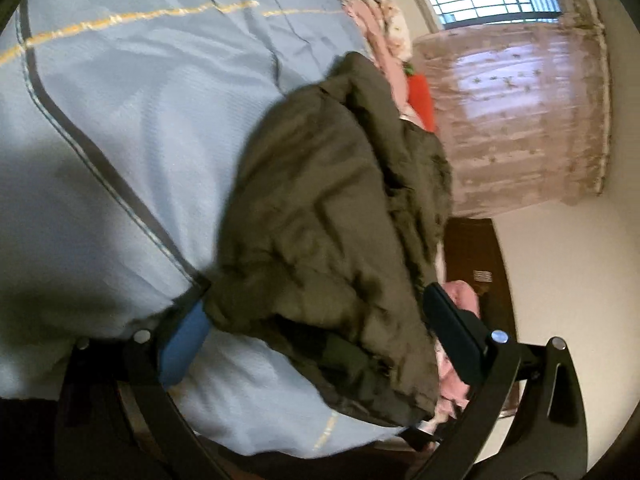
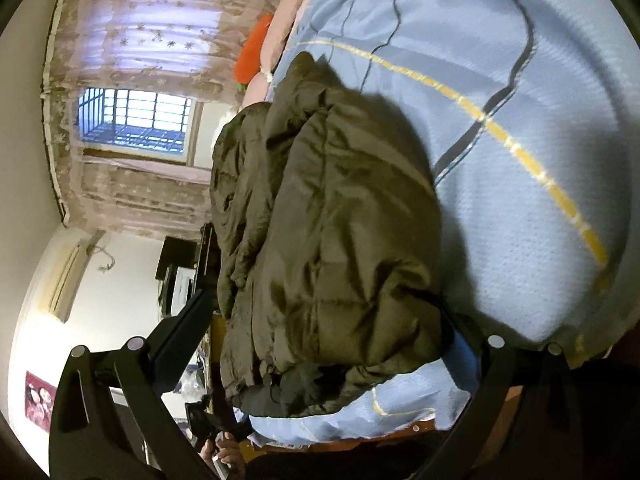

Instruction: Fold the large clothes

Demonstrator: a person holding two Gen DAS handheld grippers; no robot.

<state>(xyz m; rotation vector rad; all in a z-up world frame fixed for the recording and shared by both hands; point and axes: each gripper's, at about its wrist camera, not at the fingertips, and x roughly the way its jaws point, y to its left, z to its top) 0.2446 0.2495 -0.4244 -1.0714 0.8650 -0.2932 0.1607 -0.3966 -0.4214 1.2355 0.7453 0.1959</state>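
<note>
The jacket [image 1: 332,216] is being worked as a bunched olive heap on the bed [image 1: 120,128], lying between both grippers. The left gripper [image 1: 312,344] and right gripper [image 2: 324,336] are being held spread wide around its near edge, nothing pinched. A hem should be gripped evenly at both sides before lifting.

Bedspread [image 2: 520,220] clear beside bunched jacket [image 2: 332,240].

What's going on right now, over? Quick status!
Both grippers, left and right, open around the bunched olive puffer jacket. Jacket lies on blue bedspread. Nothing blocking.
</note>
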